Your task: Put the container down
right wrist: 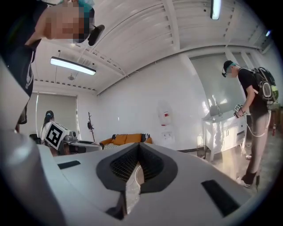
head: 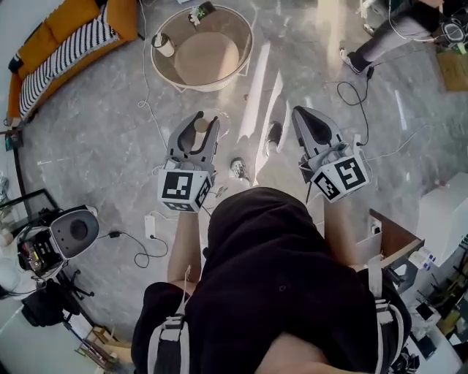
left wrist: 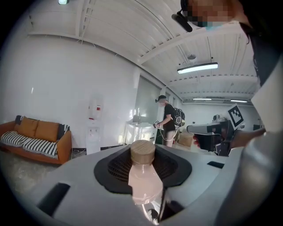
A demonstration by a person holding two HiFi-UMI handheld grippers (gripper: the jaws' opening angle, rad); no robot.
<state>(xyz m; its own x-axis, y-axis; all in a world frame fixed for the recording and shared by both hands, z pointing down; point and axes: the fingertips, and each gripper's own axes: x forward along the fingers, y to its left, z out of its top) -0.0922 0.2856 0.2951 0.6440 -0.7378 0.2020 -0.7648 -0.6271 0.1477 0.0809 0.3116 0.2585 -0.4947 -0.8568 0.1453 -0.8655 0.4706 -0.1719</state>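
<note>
Grey marble floor (head: pixel 95 131), orange sofa (head: pixel 69 16), white walls (left wrist: pixel 66 101)

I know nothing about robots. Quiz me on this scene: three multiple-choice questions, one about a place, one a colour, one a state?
1. Where is the bottle?
A) on the floor
B) between the left gripper's jaws
C) on the table

2. What colour is the sofa?
A) orange
B) green
C) blue

3. The right gripper's jaws are:
A) wide apart
B) clamping a cup
C) together, empty

Answers: 1 B, the jaws grip it; 2 A, it shows orange; 3 C, the jaws meet with nothing between.
</note>
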